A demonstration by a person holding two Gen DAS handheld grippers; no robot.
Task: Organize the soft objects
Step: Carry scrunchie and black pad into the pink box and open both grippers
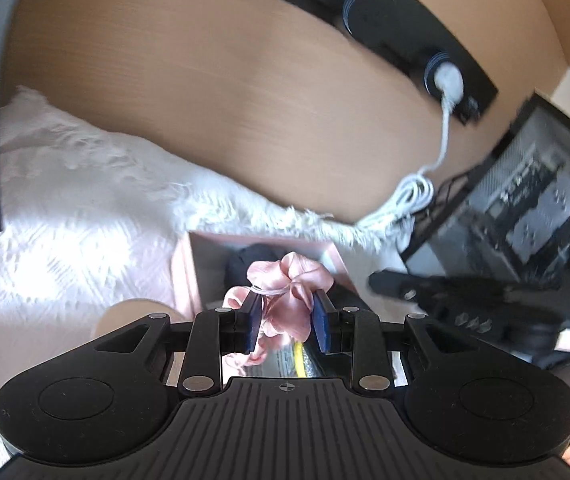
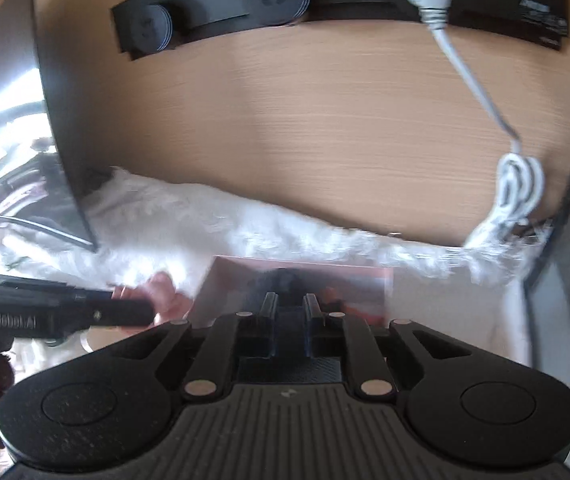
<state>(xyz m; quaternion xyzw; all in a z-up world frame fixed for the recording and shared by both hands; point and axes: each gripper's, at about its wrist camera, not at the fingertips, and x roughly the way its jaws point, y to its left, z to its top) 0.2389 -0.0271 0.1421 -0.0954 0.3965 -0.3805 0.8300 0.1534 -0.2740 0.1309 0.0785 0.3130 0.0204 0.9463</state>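
Note:
A pink satin scrunchie (image 1: 297,276) hangs between the blue pads of my left gripper (image 1: 287,298), which is shut on it. Just below it stands an open pink box (image 1: 189,272) with a dark soft item (image 1: 241,260) inside. The right gripper (image 1: 379,280) reaches in from the right, beside the box. In the right wrist view my right gripper (image 2: 290,300) hovers over the pink box (image 2: 365,284), jaws almost together with nothing seen between them. The left gripper (image 2: 141,314) enters from the left with a blurred pink shape (image 2: 165,292) at its tip.
A white fluffy blanket (image 1: 85,184) covers the surface around the box. Behind it rises a wooden panel (image 1: 205,80) carrying a black power strip (image 1: 405,28) with a white plug and coiled cable (image 1: 413,196). A dark cabinet (image 1: 525,200) stands at the right.

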